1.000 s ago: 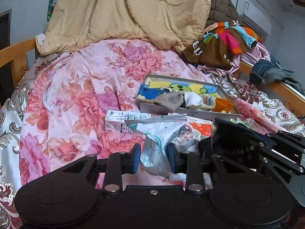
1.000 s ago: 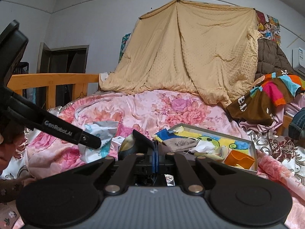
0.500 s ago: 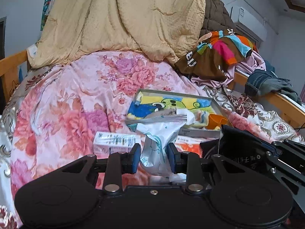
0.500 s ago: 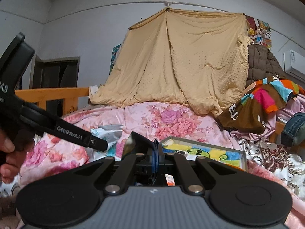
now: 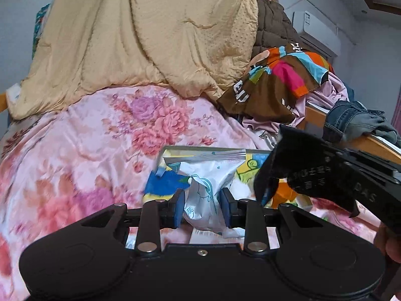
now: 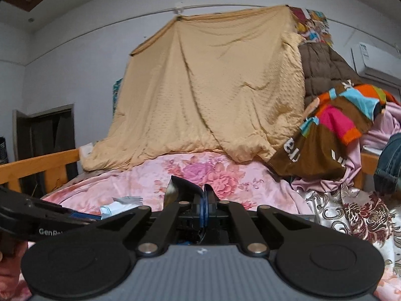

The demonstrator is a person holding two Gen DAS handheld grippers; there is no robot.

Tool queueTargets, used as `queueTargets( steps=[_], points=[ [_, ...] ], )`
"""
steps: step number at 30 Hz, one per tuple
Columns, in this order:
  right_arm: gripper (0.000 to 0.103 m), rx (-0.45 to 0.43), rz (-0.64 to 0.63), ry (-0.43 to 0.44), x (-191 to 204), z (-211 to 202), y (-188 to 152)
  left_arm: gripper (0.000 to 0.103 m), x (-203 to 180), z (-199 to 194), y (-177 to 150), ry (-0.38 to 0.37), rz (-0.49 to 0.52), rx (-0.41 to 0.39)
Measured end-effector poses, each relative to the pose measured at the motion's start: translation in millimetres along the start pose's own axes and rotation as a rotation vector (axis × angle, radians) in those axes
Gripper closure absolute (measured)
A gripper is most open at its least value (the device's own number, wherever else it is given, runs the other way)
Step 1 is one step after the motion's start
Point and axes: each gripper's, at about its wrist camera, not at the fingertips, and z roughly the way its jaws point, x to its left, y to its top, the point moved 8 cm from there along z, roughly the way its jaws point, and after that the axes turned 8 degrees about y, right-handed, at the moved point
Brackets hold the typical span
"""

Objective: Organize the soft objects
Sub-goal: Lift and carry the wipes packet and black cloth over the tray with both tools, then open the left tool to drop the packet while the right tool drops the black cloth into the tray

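My left gripper is shut on a white plastic packet with teal print and holds it up above the near edge of a grey tray. The tray holds a blue and yellow cartoon cloth and an orange piece. My right gripper is shut on a thin black object that sticks up on its left side. The right gripper's body shows in the left wrist view, just right of the packet. The packet's edge shows in the right wrist view.
A pink floral quilt covers the bed. A tan blanket hangs behind. A pile of clothes with a brown, multicoloured shirt lies at the back right. Jeans hang over the wooden rail.
Both grippers have risen and moved forward toward the tray. The packet has lifted off the quilt and now hangs over the tray. Both cameras tilt further upward.
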Motion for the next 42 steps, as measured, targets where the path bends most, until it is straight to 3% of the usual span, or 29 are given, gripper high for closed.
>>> queueTargets(
  steps=[6, 18, 25, 35, 38, 40, 42],
  points=[
    [0.102, -0.004, 0.088, -0.030, -50.0, 38.3, -13.3, 0.070, -24.9, 57.3, 12.1, -0.019, 0.038, 0.011],
    [0.102, 0.049, 0.308, -0.083, -107.2, 61.7, -49.8, 0.070, -57.3, 151.2, 9.1, -0.027, 0.031, 0.083],
    [0.101, 0.118, 0.405, -0.142, -132.3, 64.3, -65.3, 0.070, -66.9, 178.9, 1.4, -0.023, -0.021, 0.142],
    [0.093, 0.201, 0.427, -0.169, -138.1, 70.7, -80.2, 0.067, -82.4, 188.2, -3.3, -0.010, 0.036, 0.152],
    [0.086, 0.210, 0.433, -0.174, -139.6, 71.9, -81.8, 0.066, -84.5, 189.7, -4.2, -0.012, 0.044, 0.158],
    [0.070, 0.217, 0.441, -0.177, -141.0, 71.9, -83.4, 0.065, -84.8, 190.3, -4.1, -0.012, 0.043, 0.160],
    [0.064, 0.218, 0.447, -0.177, -142.0, 71.7, -84.4, 0.064, -85.2, 191.1, -4.1, -0.012, 0.035, 0.164]
  ],
)
